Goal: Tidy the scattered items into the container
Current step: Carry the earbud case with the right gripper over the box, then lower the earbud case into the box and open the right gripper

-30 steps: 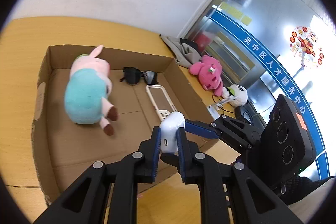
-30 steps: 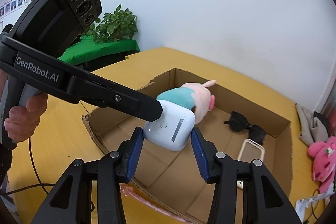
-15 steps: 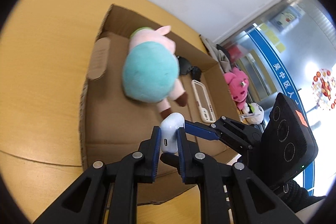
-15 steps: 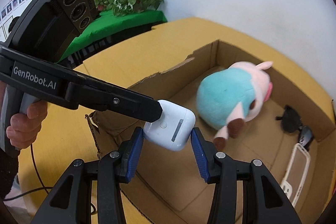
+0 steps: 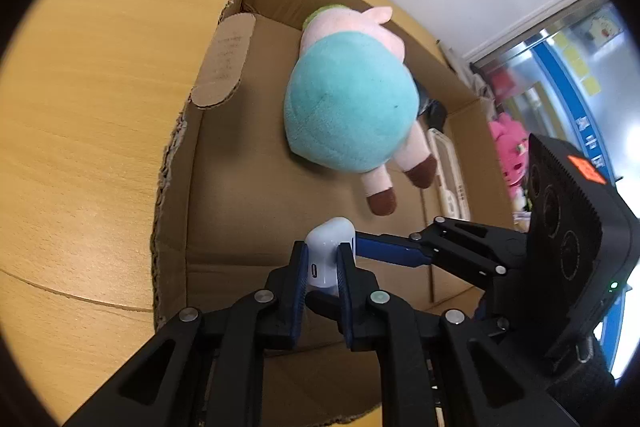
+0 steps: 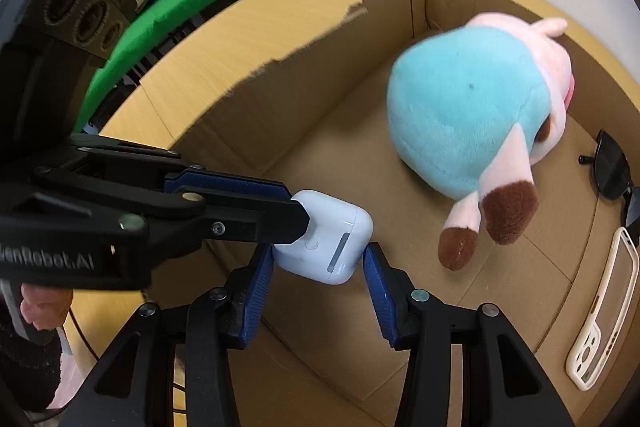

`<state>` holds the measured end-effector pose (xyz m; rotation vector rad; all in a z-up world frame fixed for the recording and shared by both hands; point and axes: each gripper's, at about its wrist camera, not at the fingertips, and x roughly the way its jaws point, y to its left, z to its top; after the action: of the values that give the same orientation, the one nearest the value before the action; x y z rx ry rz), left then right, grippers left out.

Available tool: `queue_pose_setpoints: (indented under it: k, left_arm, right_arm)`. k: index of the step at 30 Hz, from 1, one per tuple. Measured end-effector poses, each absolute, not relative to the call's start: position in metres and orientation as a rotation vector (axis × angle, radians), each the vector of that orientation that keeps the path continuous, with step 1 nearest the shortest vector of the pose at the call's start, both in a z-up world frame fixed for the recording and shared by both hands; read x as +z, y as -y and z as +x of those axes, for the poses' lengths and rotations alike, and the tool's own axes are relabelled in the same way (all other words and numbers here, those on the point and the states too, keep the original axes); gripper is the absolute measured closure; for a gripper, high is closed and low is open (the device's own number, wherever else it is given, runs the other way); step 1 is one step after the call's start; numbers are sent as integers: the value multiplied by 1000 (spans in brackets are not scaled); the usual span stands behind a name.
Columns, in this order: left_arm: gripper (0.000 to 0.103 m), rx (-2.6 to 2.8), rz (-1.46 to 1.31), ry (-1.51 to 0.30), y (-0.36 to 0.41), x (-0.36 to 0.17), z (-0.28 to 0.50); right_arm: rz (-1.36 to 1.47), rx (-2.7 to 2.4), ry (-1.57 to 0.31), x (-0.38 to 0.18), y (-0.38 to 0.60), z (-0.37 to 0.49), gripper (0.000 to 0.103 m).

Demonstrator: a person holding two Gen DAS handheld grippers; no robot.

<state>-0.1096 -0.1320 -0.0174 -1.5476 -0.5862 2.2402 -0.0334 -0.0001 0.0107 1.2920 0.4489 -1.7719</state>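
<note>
Both grippers meet on one white earbud case (image 6: 324,242) above the near end of the open cardboard box (image 5: 224,67) on the wooden tabletop (image 5: 92,99). The left gripper (image 5: 323,267) is clamped on the case's thin sides. The right gripper (image 6: 318,283) straddles its wider faces, the blue pads at its edges; whether they press I cannot tell. In the box, a pink-and-teal plush pig (image 6: 476,107) lies toward the far end, with black sunglasses (image 6: 612,171) and a cream phone case (image 6: 604,311) along the right wall.
</note>
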Motion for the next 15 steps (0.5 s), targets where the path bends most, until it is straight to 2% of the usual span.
queue_pose_setpoints:
  k: [4,9,10,12,15]
  left_arm:
    - [90,2284,-1623,477,119,-24,-113]
    - [90,2316,-1633,476,118,-25,-111]
    - [90,2330,-1624,481,120,-23,-108]
    - [90,2372,-1596,470,124,-14,-101]
    - [78,2482,-1500,411,127,8,-81]
  right_arm:
    - [1347,-1751,-425,3,-5,-32,53]
    - [1355,-1751,-414,3,-11,-28,50]
    - [1345,-1762,-403,7,-16,-26,47]
    - [1311,-1802,-379,17,-30,-20,25]
    - [1258,-1889,-367,30,-57,-8,8]
